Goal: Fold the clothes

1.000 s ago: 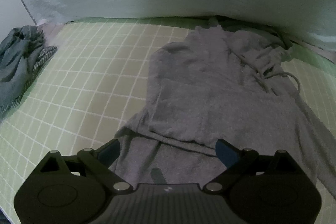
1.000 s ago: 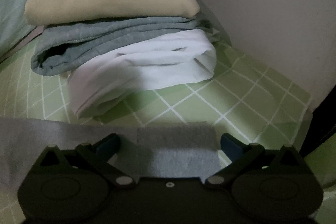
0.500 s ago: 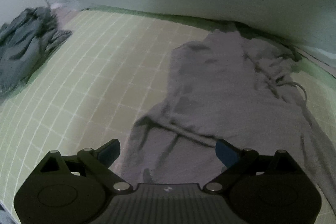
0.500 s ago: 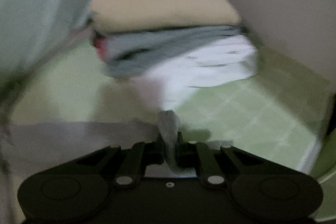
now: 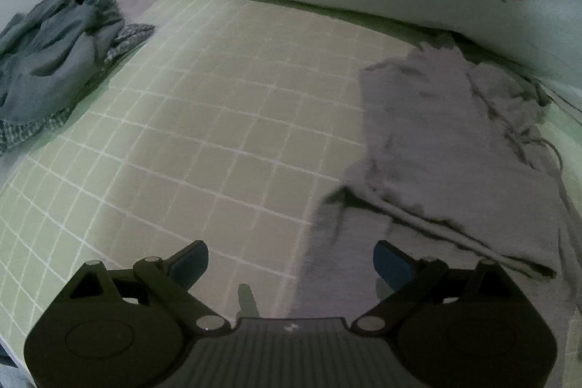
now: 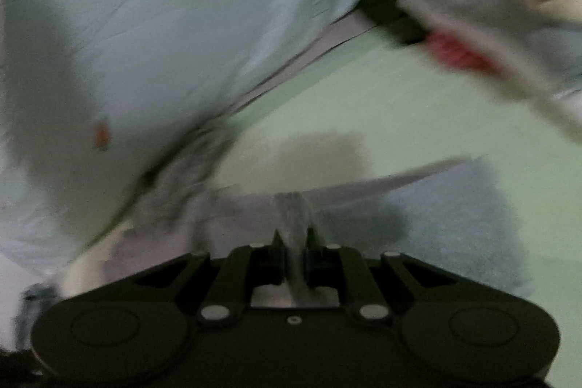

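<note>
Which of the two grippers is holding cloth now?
The right gripper: shut on a fold of the grey garment. The left gripper is open, holding nothing.

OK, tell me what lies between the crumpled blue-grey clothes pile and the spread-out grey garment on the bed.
Only bare green checked bedsheet lies between the blue-grey clothes pile and the grey garment, as the left wrist view shows.

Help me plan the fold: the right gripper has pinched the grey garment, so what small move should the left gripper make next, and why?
Probably move the left gripper onto the grey garment's near edge and close. Its jaws are open and hold nothing, while the right gripper is shut on a fold of the cloth, so one side is lifted alone.
</note>
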`<state>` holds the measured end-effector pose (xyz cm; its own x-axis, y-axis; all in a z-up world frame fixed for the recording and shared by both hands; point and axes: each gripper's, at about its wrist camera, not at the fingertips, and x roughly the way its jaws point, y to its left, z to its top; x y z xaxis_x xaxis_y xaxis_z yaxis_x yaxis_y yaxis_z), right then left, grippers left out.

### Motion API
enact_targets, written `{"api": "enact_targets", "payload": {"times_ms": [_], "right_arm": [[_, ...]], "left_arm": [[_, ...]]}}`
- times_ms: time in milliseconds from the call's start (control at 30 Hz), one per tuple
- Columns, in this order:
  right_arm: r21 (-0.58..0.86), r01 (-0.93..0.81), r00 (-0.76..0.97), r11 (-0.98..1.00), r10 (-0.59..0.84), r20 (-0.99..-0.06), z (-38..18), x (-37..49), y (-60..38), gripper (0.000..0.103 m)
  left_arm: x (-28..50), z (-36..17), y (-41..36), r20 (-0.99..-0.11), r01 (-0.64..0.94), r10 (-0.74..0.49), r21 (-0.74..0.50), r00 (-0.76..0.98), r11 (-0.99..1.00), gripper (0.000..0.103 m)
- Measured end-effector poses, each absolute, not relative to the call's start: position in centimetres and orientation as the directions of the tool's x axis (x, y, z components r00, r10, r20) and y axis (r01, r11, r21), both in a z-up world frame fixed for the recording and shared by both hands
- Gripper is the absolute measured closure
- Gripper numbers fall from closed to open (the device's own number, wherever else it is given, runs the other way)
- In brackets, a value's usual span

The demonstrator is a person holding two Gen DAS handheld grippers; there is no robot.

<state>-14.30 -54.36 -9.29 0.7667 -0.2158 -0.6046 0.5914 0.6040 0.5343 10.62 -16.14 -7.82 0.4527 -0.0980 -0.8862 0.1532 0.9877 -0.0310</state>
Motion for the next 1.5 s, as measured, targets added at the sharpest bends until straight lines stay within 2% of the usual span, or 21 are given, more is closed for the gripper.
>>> {"api": "enact_targets", "payload": {"times_ms": [133, 267, 300, 333, 367, 500, 700, 800, 967, 1100, 1167, 1200, 1233, 1267, 1300, 1333, 1500], "right_arm": [[0.6, 0.468, 0.817, 0.649, -0.058, -0.574, -9.6, -6.5, -50.3, 0.093], [0.739, 0.268, 0.894, 0.618, 0.126, -0.429, -8.5, -0.3, -46.6, 0.09], [0.762, 0.224, 0.904, 0.607, 0.164, -0.396, -8.2, 1.0, -45.9, 0.077], [0.755, 0.224, 0.896, 0.616, 0.174, -0.408, -8.0, 1.8, -45.5, 0.053], [0.745, 0.229, 0.888, 0.627, 0.179, -0.424, -7.7, 2.5, -45.2, 0.045], [0.563, 0.356, 0.821, 0.746, 0.037, -0.569, -7.4, 1.5, -45.3, 0.032], [0.234, 0.593, 0.64, 0.77, -0.275, -0.717, -8.7, -5.0, -48.2, 0.032], [0.086, 0.69, 0.517, 0.718, -0.407, -0.753, -9.4, -8.4, -49.4, 0.031], [0.128, 0.8, 0.444, 0.586, -0.436, -0.783, -10.4, -12.7, -52.3, 0.03], [0.137, 0.831, 0.417, 0.54, -0.441, -0.795, -11.4, -12.9, -53.9, 0.029], [0.142, 0.833, 0.415, 0.535, -0.433, -0.8, -11.7, -12.7, -54.2, 0.03], [0.144, 0.834, 0.414, 0.533, -0.43, -0.803, -11.9, -12.6, -54.3, 0.029], [0.143, 0.832, 0.414, 0.536, -0.427, -0.804, -12.1, -12.4, -54.3, 0.029], [0.141, 0.829, 0.413, 0.54, -0.424, -0.806, -12.1, -12.4, -54.3, 0.029], [0.139, 0.827, 0.413, 0.544, -0.421, -0.807, -12.1, -12.4, -54.2, 0.029], [0.139, 0.826, 0.413, 0.546, -0.418, -0.809, -12.3, -12.3, -54.2, 0.029], [0.135, 0.826, 0.41, 0.546, -0.42, -0.81, -12.3, -12.3, -54.0, 0.029]], "left_arm": [[12.1, -8.1, -14.6, -0.885, 0.132, -0.099, -0.043, 0.455, 0.99, 0.006], [13.8, -8.4, -13.9, -0.883, 0.094, -0.094, -0.056, 0.461, 0.994, 0.006], [14.0, -8.4, -13.8, -0.882, 0.087, -0.092, -0.058, 0.462, 0.995, 0.006], [14.0, -8.4, -13.9, -0.881, 0.084, -0.091, -0.059, 0.465, 0.995, 0.006], [13.8, -8.4, -14.1, -0.879, 0.085, -0.091, -0.058, 0.468, 0.995, 0.006], [13.2, -8.9, -15.2, -0.885, 0.109, -0.095, -0.05, 0.456, 0.993, 0.006], [12.4, -9.2, -19.0, -0.887, 0.203, -0.119, -0.029, 0.447, 0.979, 0.006], [11.9, -9.0, -21.5, -0.881, 0.278, -0.158, -0.031, 0.446, 0.96, 0.006], [11.2, -8.6, -27.2, -0.869, 0.453, -0.259, -0.045, 0.422, 0.89, 0.006], [11.2, -9.0, -31.0, -0.864, 0.563, -0.341, -0.083, 0.371, 0.822, 0.009], [11.4, -9.6, -32.6, -0.874, 0.594, -0.352, -0.093, 0.335, 0.799, 0.024], [11.6, -9.9, -33.2, -0.879, 0.604, -0.351, -0.095, 0.322, 0.792, 0.028], [11.8, -10.2, -33.6, -0.883, 0.611, -0.354, -0.103, 0.307, 0.785, 0.04], [11.9, -10.5, -33.8, -0.886, 0.617, -0.361, -0.114, 0.292, 0.778, 0.062], [12.1, -10.8, -34.1, -0.888, 0.624, -0.367, -0.125, 0.276, 0.772, 0.074], [12.1, -10.9, -34.2, -0.888, 0.625, -0.369, -0.127, 0.275, 0.77, 0.092], [12.0, -8.3, -31.8, -0.838, 0.605, -0.422, -0.144, 0.346, 0.783, 0.096]]}}
